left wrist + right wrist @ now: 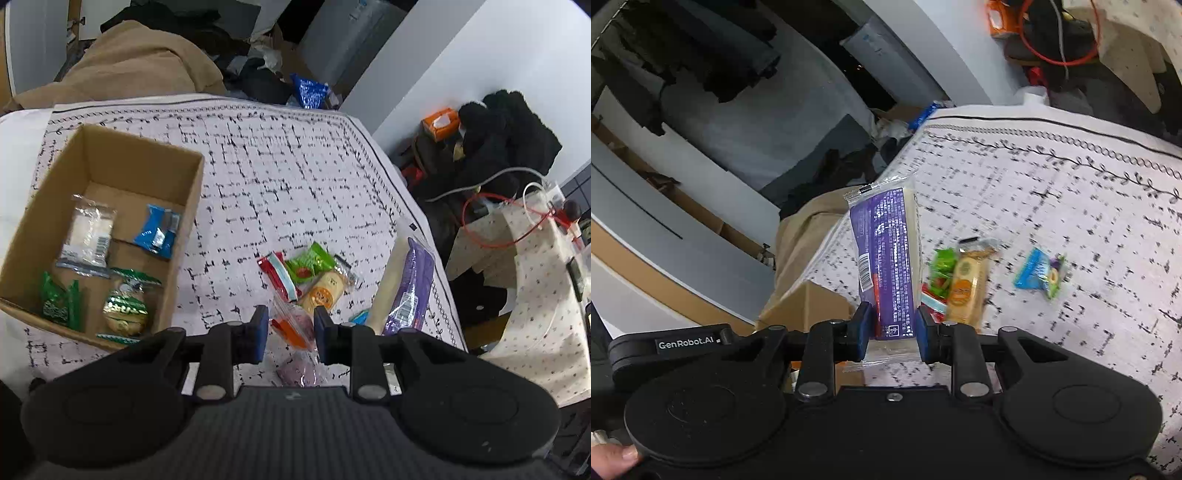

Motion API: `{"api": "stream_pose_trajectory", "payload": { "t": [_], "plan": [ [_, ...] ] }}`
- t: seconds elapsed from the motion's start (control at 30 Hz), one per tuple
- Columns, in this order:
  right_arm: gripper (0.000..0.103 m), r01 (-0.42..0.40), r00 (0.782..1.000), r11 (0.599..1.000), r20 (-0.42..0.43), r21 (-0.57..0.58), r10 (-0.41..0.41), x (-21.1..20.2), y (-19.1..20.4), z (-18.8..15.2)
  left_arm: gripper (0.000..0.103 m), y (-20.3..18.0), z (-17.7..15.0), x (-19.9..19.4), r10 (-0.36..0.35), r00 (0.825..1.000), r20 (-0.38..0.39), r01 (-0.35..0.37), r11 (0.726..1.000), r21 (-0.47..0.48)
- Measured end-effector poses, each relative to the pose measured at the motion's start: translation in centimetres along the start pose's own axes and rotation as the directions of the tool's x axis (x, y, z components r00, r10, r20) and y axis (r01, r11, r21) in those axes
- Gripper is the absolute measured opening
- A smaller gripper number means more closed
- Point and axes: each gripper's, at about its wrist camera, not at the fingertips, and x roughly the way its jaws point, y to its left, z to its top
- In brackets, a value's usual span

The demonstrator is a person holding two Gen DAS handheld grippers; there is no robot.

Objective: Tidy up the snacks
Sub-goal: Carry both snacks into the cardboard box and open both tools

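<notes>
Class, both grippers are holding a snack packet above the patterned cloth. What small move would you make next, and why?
Probably carry the left gripper with its orange and purple packet leftward over the cardboard box and release. Four snacks already lie in the box, it has bare floor left, and the right gripper is occupied with the purple packet.

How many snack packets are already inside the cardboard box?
4. In the cardboard box: a clear white packet at the back left, a blue packet at the back right, a green packet at the front left, and a green-and-gold packet beside it. The near wall may hide more.
</notes>
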Motion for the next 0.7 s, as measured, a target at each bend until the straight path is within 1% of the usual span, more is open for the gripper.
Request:
{"api": "stream_pose_trajectory", "payload": {
  "t": [0.3,0.7],
  "plan": [
    [0.025,-0.028,1.000,0.999,-0.004,-0.041,0.028,0.5,3.2,-0.2,0.026,2.2,1.3,-2.6,-0.003,0.999,0.046,0.004,0.999,-0.033],
    [0.025,-0.047,0.999,0.997,-0.027,-0.065,0.045,2.2,6.8,-0.7,0.026,5.8,3.1,-4.2,0.001,0.996,0.087,0.007,0.996,-0.094]
  ]
}}
